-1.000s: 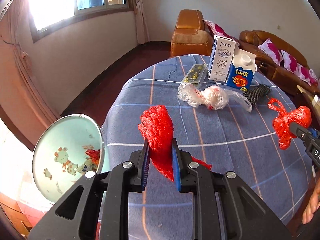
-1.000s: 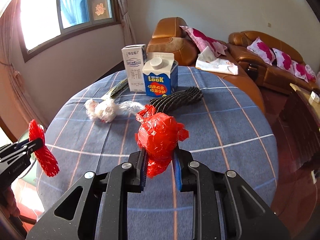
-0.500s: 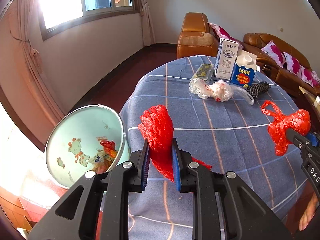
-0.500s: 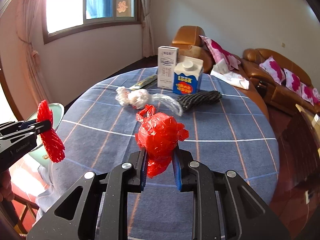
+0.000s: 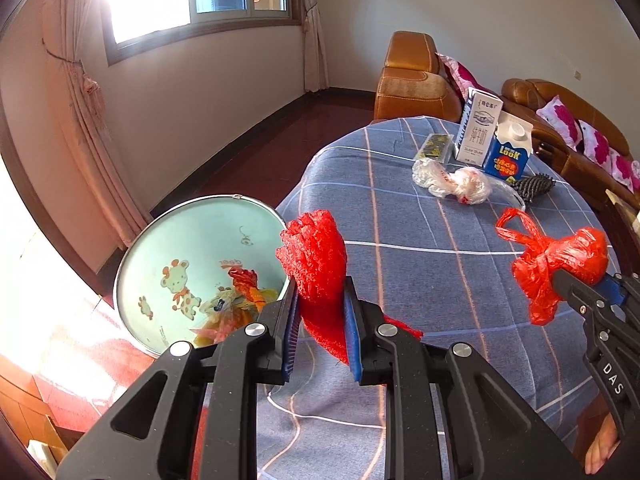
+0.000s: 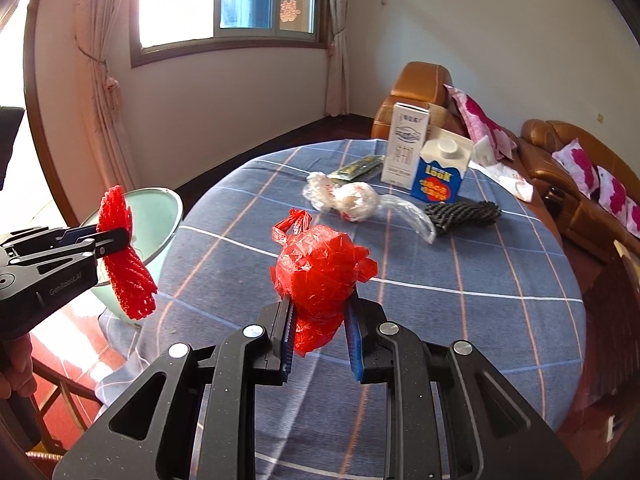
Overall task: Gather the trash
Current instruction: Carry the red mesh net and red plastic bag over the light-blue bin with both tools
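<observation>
Red foam netting (image 5: 316,264), light and springy, clamped mid-body by left gripper (image 5: 320,320) beside the basin (image 5: 160,240); crumpled red bag (image 6: 320,276), soft and slippery, pinched by right gripper (image 6: 320,332) over the surface (image 6: 460,300), farther from the basin

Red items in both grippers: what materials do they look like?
Left gripper holds red foam netting: ribbed, matte, springy-looking mesh, probably fruit-wrap foam. Right gripper holds a red plastic bag: thin, glossy, crinkled film, knotted handles, probably polyethylene.

Right gripper (image 6: 320,332) jaws clamp a red plastic bag (image 6: 322,276) — above the blue checked tablecloth (image 6: 460,300).
</observation>
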